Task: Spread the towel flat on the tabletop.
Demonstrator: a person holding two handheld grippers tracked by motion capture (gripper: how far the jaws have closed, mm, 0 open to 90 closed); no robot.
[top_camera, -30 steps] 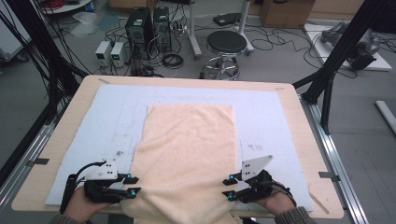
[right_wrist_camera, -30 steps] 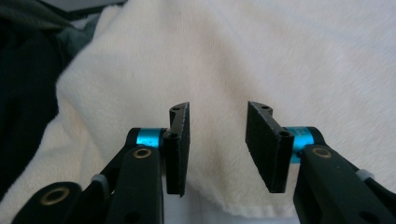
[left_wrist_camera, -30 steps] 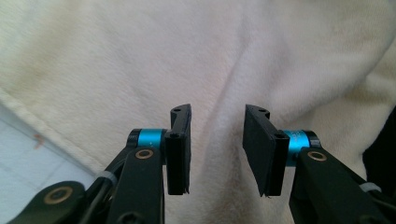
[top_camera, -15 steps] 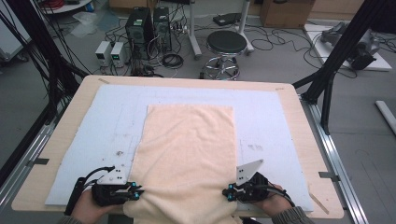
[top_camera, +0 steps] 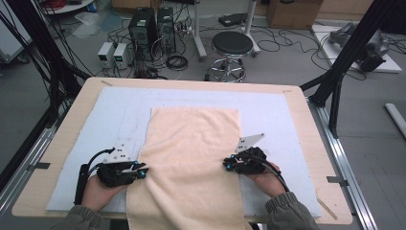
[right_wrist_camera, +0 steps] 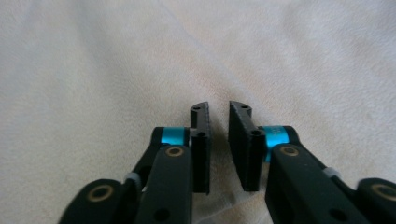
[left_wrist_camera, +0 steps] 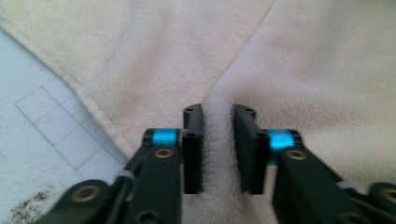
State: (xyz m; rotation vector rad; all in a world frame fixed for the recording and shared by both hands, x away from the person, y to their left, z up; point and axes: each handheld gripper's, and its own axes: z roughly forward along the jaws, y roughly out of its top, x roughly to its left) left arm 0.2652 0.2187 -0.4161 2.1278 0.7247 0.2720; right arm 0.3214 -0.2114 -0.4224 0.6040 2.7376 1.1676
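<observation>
My cream towel [top_camera: 191, 158] lies flat along the worktop [top_camera: 297, 103], its near end hanging over the edge.

The towel [top_camera: 191, 158] is a soft peach-cream colour with no pattern. Under the towel lies a pale blue mat [top_camera: 277, 110] with thin square lines. The table [top_camera: 72, 115] around it is light wood. Both grippers are black with bright blue rings.

Wooden table [top_camera: 62, 143] carries a pale blue-white mat [top_camera: 95, 120] over most of its top. Cream towel [top_camera: 191, 153] lies flat on mat, near end overhanging table edge.
</observation>
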